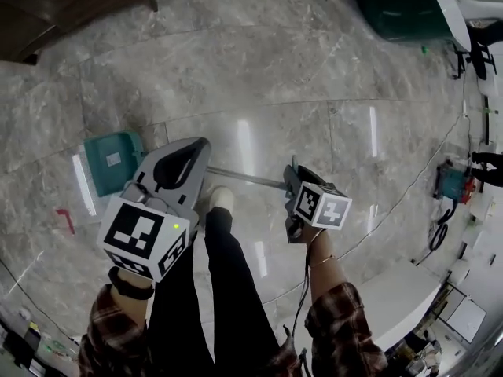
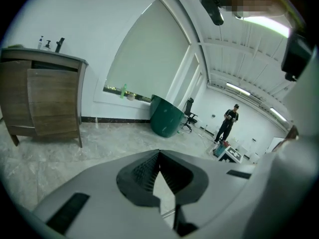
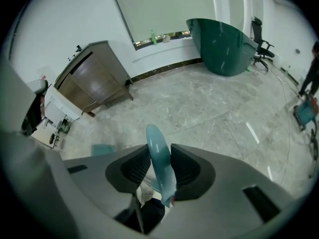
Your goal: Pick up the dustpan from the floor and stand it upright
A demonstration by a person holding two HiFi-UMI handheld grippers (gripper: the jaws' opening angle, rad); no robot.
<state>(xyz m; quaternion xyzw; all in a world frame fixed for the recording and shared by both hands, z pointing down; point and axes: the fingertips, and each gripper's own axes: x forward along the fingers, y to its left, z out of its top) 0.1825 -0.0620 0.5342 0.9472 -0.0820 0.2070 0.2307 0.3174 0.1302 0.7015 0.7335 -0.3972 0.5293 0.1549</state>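
— Jaws on the right gripper, what are they doing?
— They are partly apart and press on both sides of a rounded teal handle end. It stands up between the dark ridged pads.
— And the left gripper?
— Its jaws meet at the tips. Nothing is in them. You only see a bit of floor through the small gap behind the tips.
— Where is the rest of that teal thing?
— The handle end is part of the teal plastic dustpan. A thin silver metal pole runs sideways from the right gripper, past a white shoe, and goes behind the left gripper. The scoop part is out on the person's left side, over the floor. I cannot tell if it touches the floor.
— What is under the grippers?
— Black trouser legs and red checked sleeves.
— And the floor?
— It is a shiny grey stone floor. A small red mark is on it, near the scoop.
— What is far away?
— A brown wooden cabinet stands on legs by the white wall. Further off is a big dark green curved desk with a black office chair just beside it. A person in dark clothes stands far off.
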